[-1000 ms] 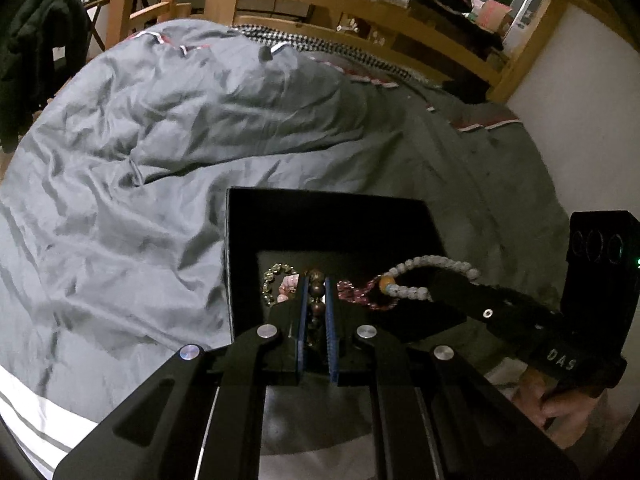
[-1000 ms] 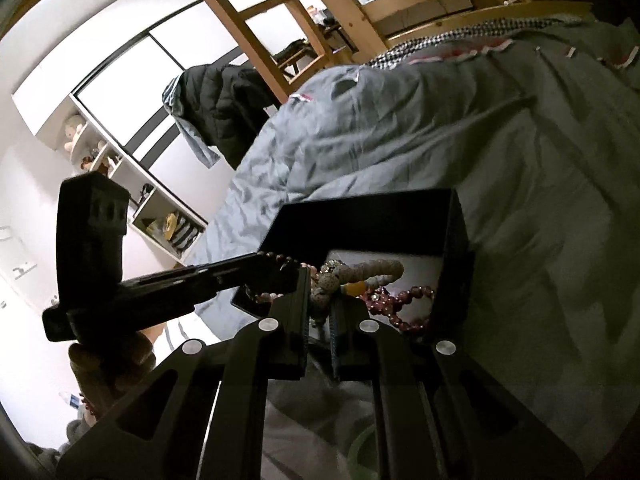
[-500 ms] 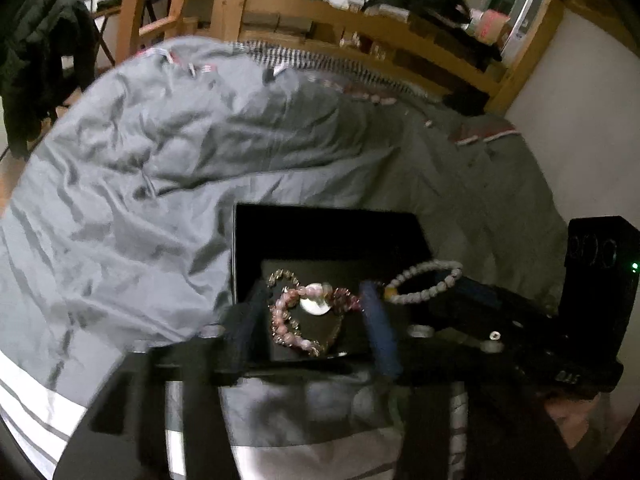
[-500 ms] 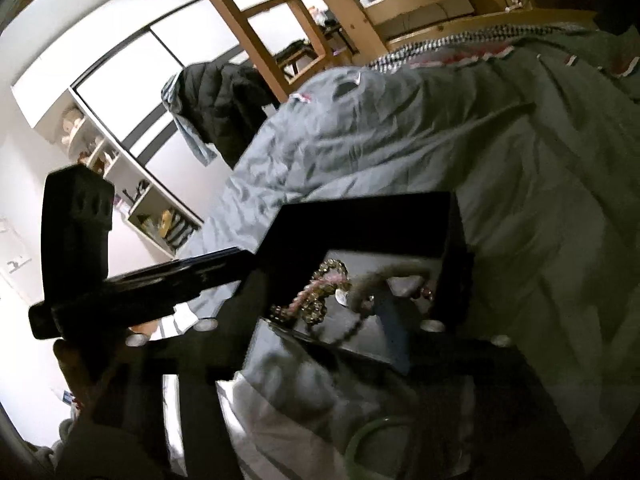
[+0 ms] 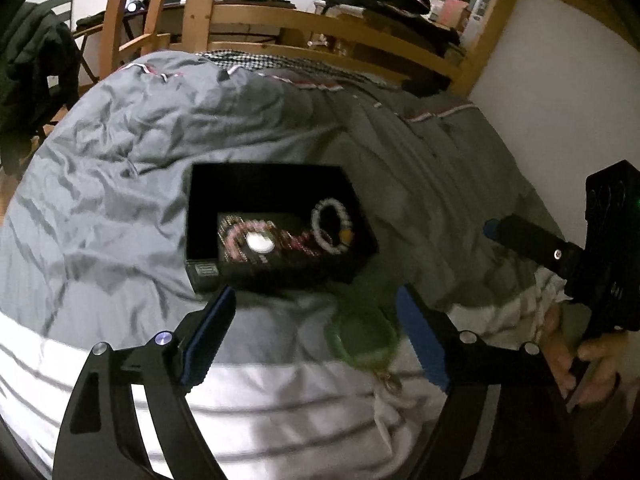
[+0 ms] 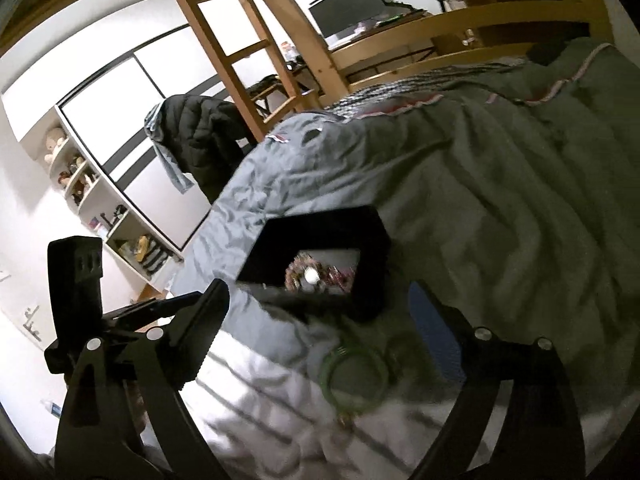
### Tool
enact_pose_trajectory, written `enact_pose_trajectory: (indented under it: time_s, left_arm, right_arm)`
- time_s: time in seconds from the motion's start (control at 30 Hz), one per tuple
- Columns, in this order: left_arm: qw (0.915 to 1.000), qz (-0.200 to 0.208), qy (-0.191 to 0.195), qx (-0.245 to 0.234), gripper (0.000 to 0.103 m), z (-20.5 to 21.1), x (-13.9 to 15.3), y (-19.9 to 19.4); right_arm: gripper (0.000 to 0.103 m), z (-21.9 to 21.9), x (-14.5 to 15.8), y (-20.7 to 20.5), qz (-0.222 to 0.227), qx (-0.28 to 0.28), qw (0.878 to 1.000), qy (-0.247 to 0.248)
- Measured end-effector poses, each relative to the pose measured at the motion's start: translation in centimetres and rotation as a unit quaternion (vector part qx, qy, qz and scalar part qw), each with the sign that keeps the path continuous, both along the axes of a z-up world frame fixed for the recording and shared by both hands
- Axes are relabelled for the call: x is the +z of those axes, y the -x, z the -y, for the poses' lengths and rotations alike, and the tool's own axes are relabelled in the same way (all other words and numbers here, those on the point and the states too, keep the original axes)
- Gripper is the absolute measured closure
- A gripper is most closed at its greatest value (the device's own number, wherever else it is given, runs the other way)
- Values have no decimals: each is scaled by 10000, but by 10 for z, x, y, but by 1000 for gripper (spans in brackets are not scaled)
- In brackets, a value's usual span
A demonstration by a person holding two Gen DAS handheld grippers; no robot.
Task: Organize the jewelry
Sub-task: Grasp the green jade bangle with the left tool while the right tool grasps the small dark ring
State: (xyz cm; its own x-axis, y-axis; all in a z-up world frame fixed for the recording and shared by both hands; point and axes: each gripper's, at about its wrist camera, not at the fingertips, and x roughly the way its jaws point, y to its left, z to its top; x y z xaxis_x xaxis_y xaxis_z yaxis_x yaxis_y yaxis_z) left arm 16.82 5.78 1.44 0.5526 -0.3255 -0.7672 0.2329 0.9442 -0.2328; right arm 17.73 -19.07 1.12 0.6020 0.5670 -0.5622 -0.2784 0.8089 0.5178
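— Looking at the black box (image 5: 280, 236) on the bed (image 5: 120, 168): how much is sorted?

— Most of it, I'd say. White bead bracelet (image 5: 331, 226) lies inside at the right, pink bead strand (image 5: 240, 236) w/ a pale round piece at the left, darker red beads btwn them. All in the box, none hanging over the rim as far as I can see.

— What's left?

— Green bangle (image 5: 365, 336), out on the duvet just in front of the box, near the white striped part. Something small & metallic lies right below it; too blurry to name.

— Your tongs?

— Left tongs (image 5: 316, 334) spread wide, nothing in them, and the bangle sits btwn the tips. Right tongs (image 6: 316, 328) also spread and bare, hovering over the same spot.

— So nearly done?

— Prob. one item to go, maybe two. Box has no lid in view, so can't tell abt closing it.
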Motion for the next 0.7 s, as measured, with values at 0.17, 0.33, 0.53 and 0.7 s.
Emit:
enact_pose_trajectory:
  time_s: [0.17,0.33,0.53,0.7]
  left_arm:
    - [9998,-122,-65,-123,17,19,-13,33]
    - [9988,-325,-261,-249,17,38,-35,42]
    - [9962,-485,-570,-437,17,57,-63,42]
    - [9940,-522,-666,-697,17,74,-79,35]
  right_arm:
    - [12,15,-10,31,-184,-112,9993,303]
    - [13,23,-28,44,-331,-219,9983,420]
    - [18,17,-47,37,-427,-239,9975,513]
    - [37,4,-62,23,-464,-39,9960,762]
